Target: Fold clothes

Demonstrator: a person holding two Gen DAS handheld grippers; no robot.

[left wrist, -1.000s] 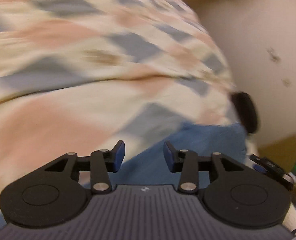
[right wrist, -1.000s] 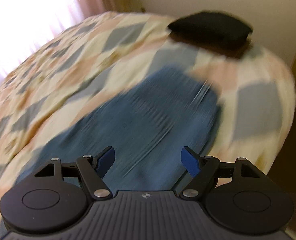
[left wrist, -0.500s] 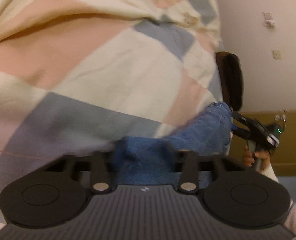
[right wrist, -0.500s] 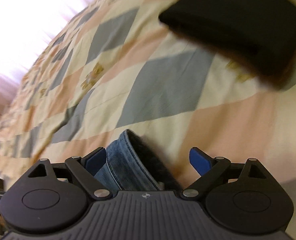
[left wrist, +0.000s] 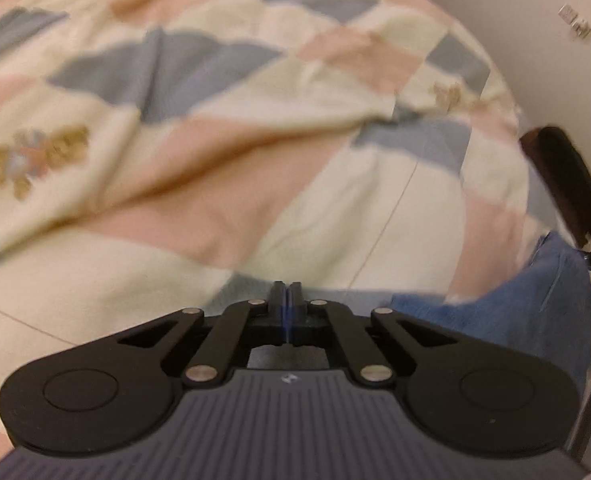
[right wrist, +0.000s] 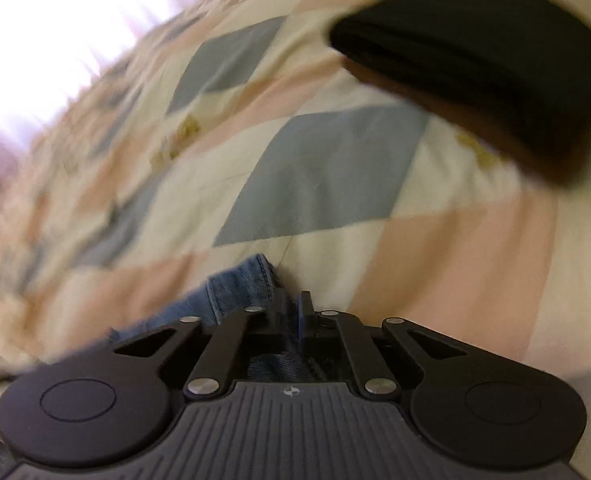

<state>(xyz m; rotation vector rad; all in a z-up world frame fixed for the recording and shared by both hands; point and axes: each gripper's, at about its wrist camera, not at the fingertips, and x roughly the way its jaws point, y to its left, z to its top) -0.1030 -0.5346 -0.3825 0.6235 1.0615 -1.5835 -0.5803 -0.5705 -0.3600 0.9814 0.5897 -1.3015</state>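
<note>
1. Left wrist view, far left: a quilted patchwork bedspread in cream, pink and grey-blue diamonds [left wrist: 223, 184] is seen filling most of the frame, creased, with a small tan bear motif [left wrist: 31, 158] printed at the left.
2. Centre bottom: the left gripper [left wrist: 286, 294] is seen fully closed, its blue pads pressed flat together just above the bedspread; no cloth is seen between them.
3. Right of it: the blue denim jeans [left wrist: 535, 304] are seen lying on the bedspread at the right edge, running off behind the gripper body.
4. Far right: a folded black garment [left wrist: 567, 184] is seen at the bed's edge, near the jeans; a cream wall lies behind.
5. Right wrist view, left: bright window glare and blurred bedspread [right wrist: 335, 168] are seen.
6. Centre bottom: the right gripper [right wrist: 293, 312] is seen with jaws closing, almost together, the stitched hem of the jeans [right wrist: 239, 288] pinched between the pads; more denim shows under the linkage.
7. Upper right: the folded black garment [right wrist: 479, 60] is seen resting on the bedspread, well apart from the jeans hem.
</note>
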